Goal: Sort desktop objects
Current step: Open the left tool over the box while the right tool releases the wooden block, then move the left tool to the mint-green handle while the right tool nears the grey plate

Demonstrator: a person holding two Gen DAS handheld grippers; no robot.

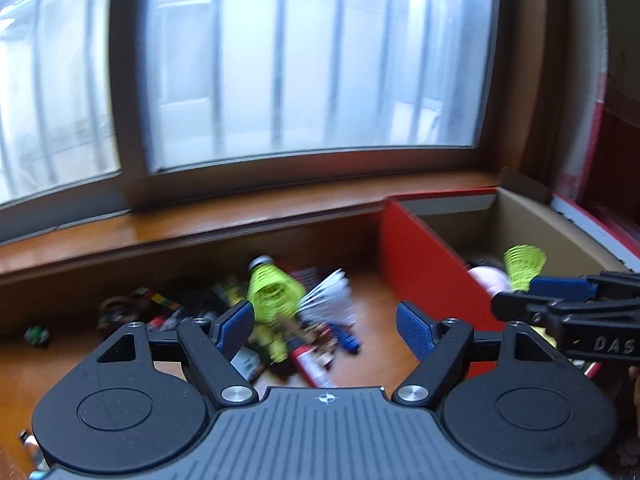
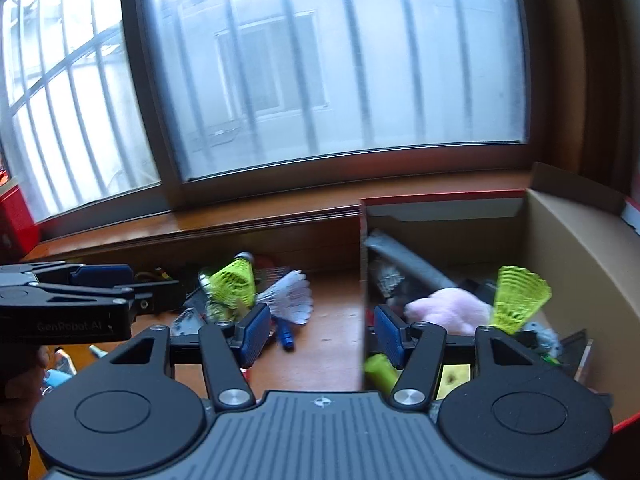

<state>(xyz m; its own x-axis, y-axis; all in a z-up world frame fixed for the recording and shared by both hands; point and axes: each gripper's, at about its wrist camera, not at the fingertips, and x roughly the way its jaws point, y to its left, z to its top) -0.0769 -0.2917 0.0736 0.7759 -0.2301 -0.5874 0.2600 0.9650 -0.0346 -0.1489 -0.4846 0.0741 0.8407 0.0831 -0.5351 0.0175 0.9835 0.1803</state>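
Note:
A heap of small objects lies on the wooden desk (image 1: 372,344): a yellow-green shuttlecock (image 1: 272,292), a white feather shuttlecock (image 1: 328,300), a red tube (image 1: 310,364) and a blue piece (image 1: 347,339). My left gripper (image 1: 325,329) hangs open just before this heap, with nothing between its blue pads (image 1: 236,328). My right gripper (image 2: 322,334) is open and empty too, its pads on either side of the red box's left wall (image 2: 363,264). Inside the box, a second yellow-green shuttlecock (image 2: 520,300) stands beside a pink plush toy (image 2: 452,308).
The open cardboard box (image 1: 420,268) stands at the right against the window sill (image 1: 200,232). It also holds dark items and a grey roll (image 2: 412,264). A small green object (image 1: 37,335) lies apart at the desk's left. The left gripper (image 2: 132,284) shows at left in the right wrist view.

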